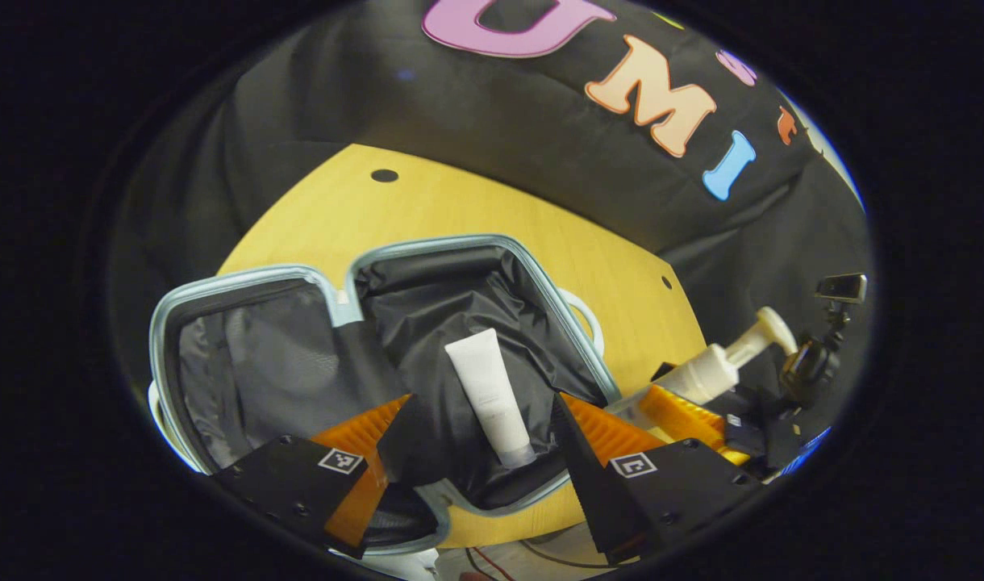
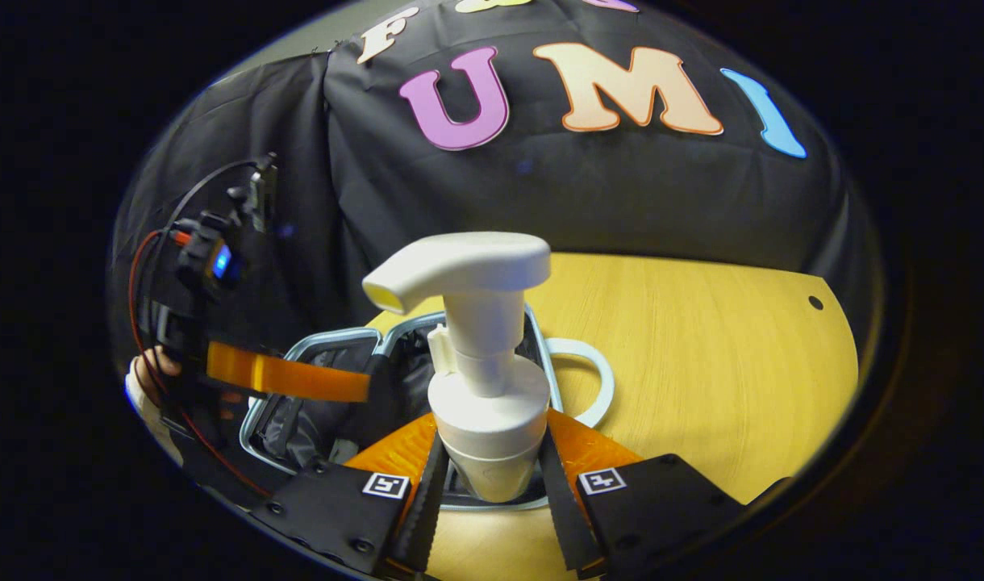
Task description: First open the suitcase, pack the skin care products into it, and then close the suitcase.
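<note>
Already open: suitcase (image 1: 379, 339) flat on the table (image 1: 427, 210), both halves up. White tube (image 1: 492, 395) lying in the dark-lined half, just ahead of the left tool (image 1: 468, 452), fingers spread wide, holding nothing. Right tool (image 2: 488, 476) clamped on the pump bottle (image 2: 480, 379), upright, held just over the suitcase's near edge, probably clear of the lining, though hard to tell. Left to do: bottle down inside, release, then lid shut.

The pump bottle (image 2: 484, 387) base is hidden between the right tongs (image 2: 488, 484).
</note>
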